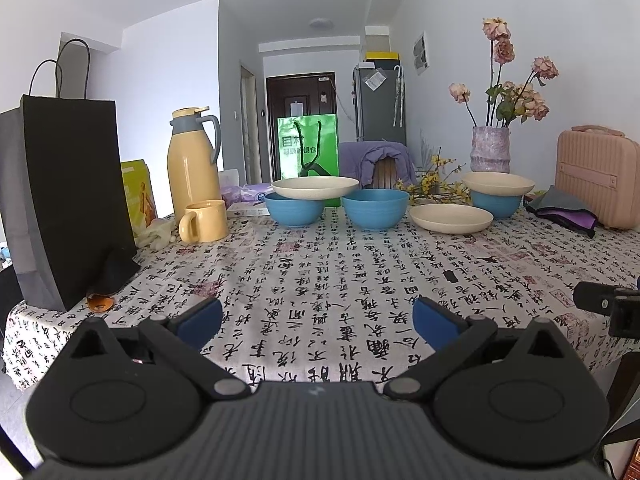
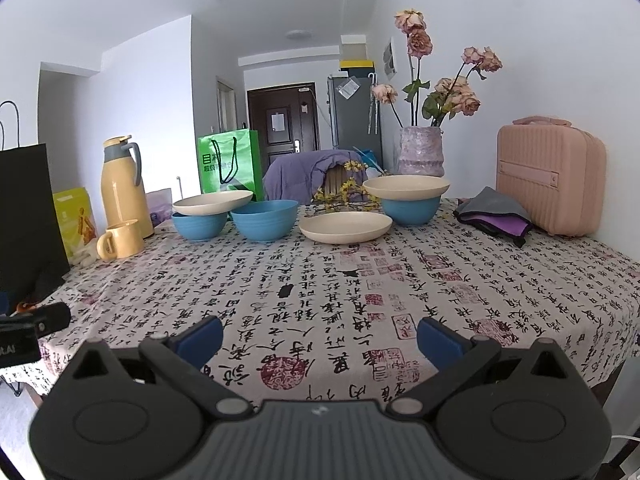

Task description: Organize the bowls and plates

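Both grippers idle over the near edge of the bench, jaws wide apart and empty

Left gripper (image 1: pixel 318 322) and right gripper (image 2: pixel 320 340) hold nothing. At the far side of the bench (image 2: pixel 320 292): three blue bowls (image 2: pixel 264 220), two capped by cream plates (image 2: pixel 406 186); a third cream plate (image 2: pixel 346 227) lies flat between the middle and right bowls

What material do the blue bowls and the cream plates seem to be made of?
Blue bowls: probably matte plastic or plant-fibre composite; they show a dull even colour, faint rings and no glaze shine. Cream plates: likely the same matte material, with soft, unglossy surfaces. Ceramic cannot be excluded.
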Demonstrator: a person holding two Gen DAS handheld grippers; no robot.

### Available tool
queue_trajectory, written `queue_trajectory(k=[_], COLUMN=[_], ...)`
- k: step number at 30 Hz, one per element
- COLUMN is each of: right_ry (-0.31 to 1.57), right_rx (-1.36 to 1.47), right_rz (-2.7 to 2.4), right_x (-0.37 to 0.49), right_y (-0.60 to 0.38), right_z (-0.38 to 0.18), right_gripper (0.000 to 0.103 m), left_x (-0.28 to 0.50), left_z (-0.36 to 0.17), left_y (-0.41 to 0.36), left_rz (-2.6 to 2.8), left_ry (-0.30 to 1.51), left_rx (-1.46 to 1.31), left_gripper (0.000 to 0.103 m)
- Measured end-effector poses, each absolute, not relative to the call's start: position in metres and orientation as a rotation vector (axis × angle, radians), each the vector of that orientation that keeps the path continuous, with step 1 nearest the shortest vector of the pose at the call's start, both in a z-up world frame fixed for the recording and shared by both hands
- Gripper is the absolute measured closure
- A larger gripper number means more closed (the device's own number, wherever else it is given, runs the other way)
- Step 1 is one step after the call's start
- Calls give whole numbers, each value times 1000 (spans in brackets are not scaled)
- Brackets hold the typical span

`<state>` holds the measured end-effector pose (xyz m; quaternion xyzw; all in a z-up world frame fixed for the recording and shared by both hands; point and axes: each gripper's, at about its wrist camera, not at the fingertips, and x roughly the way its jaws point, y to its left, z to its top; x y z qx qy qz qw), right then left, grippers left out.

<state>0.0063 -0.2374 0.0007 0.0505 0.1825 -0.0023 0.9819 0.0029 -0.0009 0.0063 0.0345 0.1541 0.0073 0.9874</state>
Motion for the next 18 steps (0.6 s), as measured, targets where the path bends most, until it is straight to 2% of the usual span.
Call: queue_trajectory(k=[18], right_ry=[365], right_rx=[101], right_rz=[-3], right_x=[7], right_y=[-235], right_z=[-1], right_gripper=[0], left_x=[5], left_z=[4], left_y=[5], left_rz=[37], left_ry=[329], left_rx=[51], left_gripper=[0])
